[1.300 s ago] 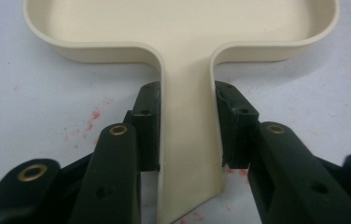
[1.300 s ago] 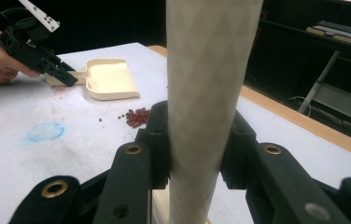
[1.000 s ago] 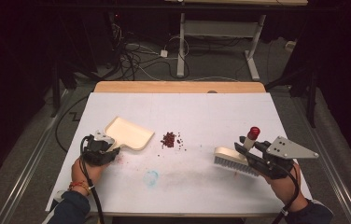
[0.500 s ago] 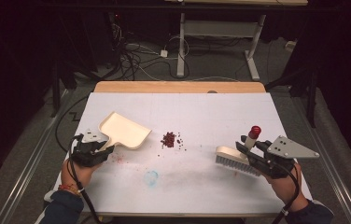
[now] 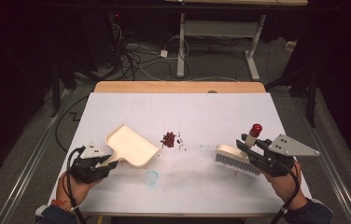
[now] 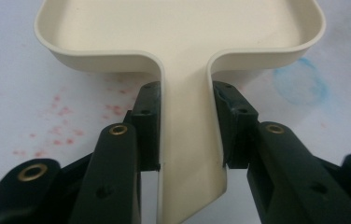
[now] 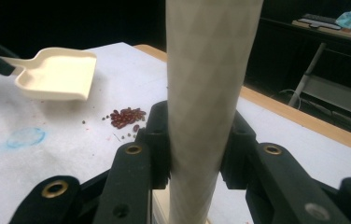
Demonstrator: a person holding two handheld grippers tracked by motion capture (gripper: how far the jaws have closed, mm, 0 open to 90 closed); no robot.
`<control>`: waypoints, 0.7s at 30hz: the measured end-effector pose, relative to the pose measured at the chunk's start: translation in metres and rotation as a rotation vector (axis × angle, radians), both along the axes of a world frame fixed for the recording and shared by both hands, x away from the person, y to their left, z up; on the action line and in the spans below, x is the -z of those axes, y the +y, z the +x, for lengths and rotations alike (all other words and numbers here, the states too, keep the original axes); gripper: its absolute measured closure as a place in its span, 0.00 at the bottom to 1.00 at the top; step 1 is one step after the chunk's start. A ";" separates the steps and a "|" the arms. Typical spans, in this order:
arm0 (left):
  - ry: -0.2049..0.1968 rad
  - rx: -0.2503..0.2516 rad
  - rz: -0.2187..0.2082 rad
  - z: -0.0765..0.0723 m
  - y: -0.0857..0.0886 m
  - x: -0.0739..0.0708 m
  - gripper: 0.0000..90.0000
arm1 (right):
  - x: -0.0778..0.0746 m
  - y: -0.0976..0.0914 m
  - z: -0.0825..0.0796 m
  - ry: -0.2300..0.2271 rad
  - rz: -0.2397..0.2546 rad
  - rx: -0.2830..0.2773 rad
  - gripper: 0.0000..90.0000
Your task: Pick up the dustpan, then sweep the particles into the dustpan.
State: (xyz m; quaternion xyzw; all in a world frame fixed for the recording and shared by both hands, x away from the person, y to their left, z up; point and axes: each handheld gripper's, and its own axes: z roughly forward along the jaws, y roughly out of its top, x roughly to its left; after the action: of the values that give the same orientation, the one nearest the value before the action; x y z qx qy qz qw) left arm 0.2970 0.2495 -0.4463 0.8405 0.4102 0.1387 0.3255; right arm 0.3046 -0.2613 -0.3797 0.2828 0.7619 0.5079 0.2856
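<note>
The fingers of the left gripper are closed against both sides of the handle of a cream dustpan, which is held at the left of the white tabletop. The fingers of the right gripper are clamped around the pale handle of a brush, whose bristles are seen at the tabletop's right. A small pile of red beans is found between dustpan and brush, apart from both. A faint blue ring stain is noted just beside the dustpan.
</note>
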 end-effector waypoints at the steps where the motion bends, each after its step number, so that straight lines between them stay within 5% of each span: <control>1: 0.008 0.017 0.008 -0.004 -0.002 0.001 0.71 | 0.000 0.000 0.000 0.000 0.000 0.000 0.78; 6: 0.050 0.079 0.025 -0.017 -0.010 0.006 0.71 | -0.002 0.004 0.005 -0.010 -0.004 0.000 0.78; 11: 0.076 0.079 0.046 -0.016 -0.012 0.016 0.71 | -0.002 0.010 0.014 -0.008 0.003 -0.004 0.78; 21: 0.076 0.103 0.088 -0.013 -0.017 0.018 0.70 | 0.002 0.049 0.062 0.015 0.030 0.011 0.78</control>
State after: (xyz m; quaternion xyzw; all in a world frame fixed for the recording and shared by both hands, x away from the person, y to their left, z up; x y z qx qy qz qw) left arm 0.2843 0.2321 -0.4642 0.8787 0.3721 0.1074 0.2793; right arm 0.3665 -0.2119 -0.3815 0.2952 0.7546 0.5157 0.2784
